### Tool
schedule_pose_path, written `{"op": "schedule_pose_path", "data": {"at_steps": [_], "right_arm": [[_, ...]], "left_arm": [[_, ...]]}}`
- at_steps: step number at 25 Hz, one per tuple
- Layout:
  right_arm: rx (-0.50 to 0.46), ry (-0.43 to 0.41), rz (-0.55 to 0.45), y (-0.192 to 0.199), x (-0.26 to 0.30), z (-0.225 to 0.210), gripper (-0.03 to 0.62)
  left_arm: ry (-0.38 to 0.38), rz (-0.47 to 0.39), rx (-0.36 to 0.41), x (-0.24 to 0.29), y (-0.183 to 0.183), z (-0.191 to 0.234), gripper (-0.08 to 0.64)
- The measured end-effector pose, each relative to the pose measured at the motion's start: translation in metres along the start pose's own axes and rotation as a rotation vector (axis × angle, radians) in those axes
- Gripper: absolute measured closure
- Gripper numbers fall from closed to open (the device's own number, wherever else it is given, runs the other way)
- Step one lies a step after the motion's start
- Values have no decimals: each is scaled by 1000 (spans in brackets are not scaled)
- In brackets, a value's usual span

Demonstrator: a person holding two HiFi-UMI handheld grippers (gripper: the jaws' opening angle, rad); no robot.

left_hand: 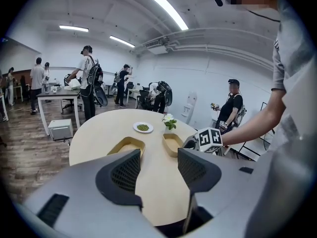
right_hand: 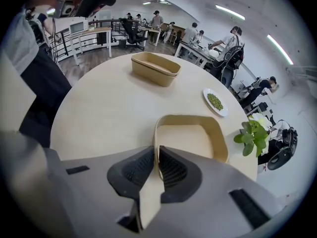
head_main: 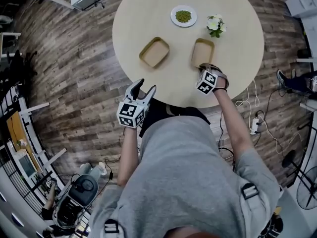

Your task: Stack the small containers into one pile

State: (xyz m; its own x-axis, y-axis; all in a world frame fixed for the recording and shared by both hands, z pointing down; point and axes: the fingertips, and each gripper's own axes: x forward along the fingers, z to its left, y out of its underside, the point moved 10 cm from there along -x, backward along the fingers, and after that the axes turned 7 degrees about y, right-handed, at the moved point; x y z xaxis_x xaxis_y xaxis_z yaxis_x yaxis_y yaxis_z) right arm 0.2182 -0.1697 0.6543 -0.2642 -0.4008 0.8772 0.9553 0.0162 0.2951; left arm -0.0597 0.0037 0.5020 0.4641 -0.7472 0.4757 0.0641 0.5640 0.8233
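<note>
Left gripper [head_main: 144, 88]: jaws apart with nothing between them; it hovers at the near edge of the round table [head_main: 237, 14].
Right gripper [right_hand: 157, 165]: jaws closed on the near wall of the right container [right_hand: 183, 135], 1 pad inside and 1 outside.
Right container: it stands on the table near the front edge, at the right.
Left container [head_main: 154, 52]: it stands on the table, apart from the right one, with only tabletop between the 2.
Flowers [head_main: 215, 25]: small plant just behind the right container, not touching it.
Plate [head_main: 184, 16]: white, holds green food, farthest on the table.
</note>
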Motion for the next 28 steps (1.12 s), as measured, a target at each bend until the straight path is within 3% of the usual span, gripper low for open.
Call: {"op": "schedule_pose_path", "data": {"at_steps": [13,28], "right_arm": [[-33,31,1,-2,-3,2,569],[73,100,21,-37,-16,4,571]], "left_arm": [[23,-4,21,4,-8,6,310],[106,-2,43,-3,-11,40,310]]}}
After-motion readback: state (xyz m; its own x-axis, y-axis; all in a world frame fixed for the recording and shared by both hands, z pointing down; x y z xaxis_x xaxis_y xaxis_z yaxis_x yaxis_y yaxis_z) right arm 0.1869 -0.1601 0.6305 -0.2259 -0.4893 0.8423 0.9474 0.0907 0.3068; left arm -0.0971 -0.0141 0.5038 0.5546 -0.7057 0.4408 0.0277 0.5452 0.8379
